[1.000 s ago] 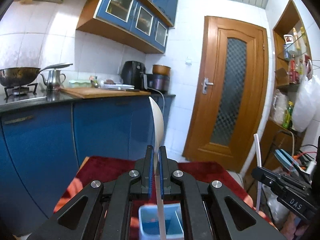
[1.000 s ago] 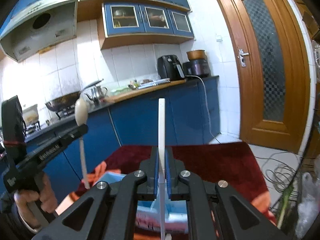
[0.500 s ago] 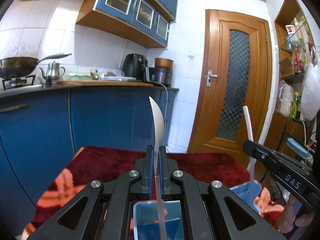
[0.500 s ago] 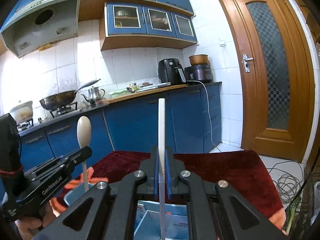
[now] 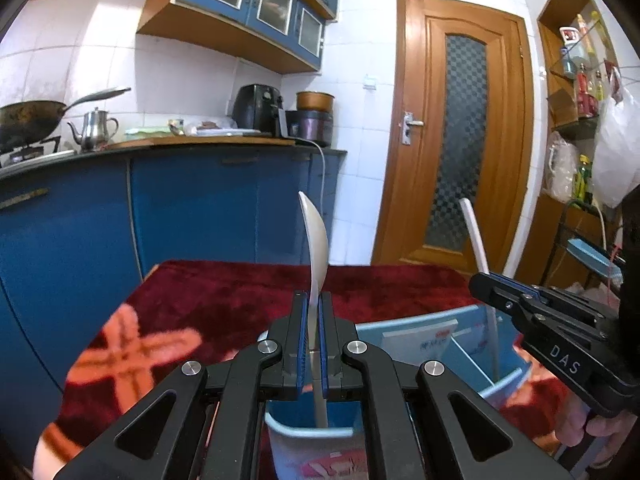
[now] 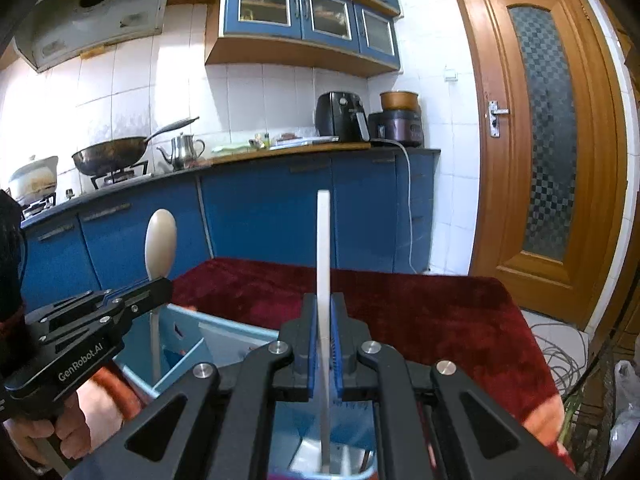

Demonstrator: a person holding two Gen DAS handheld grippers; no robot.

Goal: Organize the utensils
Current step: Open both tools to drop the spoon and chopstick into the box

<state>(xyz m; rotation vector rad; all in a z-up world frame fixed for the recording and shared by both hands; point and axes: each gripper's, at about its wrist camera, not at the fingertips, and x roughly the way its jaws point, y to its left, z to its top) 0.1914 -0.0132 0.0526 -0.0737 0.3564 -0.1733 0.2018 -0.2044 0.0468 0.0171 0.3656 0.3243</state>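
My left gripper [image 5: 314, 300] is shut on a white spoon [image 5: 315, 240], held upright with its bowl up and its handle reaching down into a blue compartment of the light blue utensil holder [image 5: 416, 334]. My right gripper [image 6: 324, 304] is shut on a white stick-like utensil [image 6: 323, 240], also upright, with its lower end inside another compartment of the holder [image 6: 224, 332]. In the right wrist view the left gripper [image 6: 160, 282] and the spoon [image 6: 161, 240] show at the left. In the left wrist view the right gripper [image 5: 480, 280] and the white utensil [image 5: 474, 236] show at the right.
The holder stands on a table with a dark red patterned cloth [image 5: 224, 300]. Behind are blue kitchen cabinets [image 6: 272, 216], a counter with a wok [image 6: 110, 156], a kettle [image 6: 182, 150] and an air fryer [image 6: 340, 114]. A wooden door [image 6: 548, 140] is at the right.
Both grippers have come down and tilted toward the table, bringing the spoon and the white utensil lower into the holder's compartments. Both grips stay shut.
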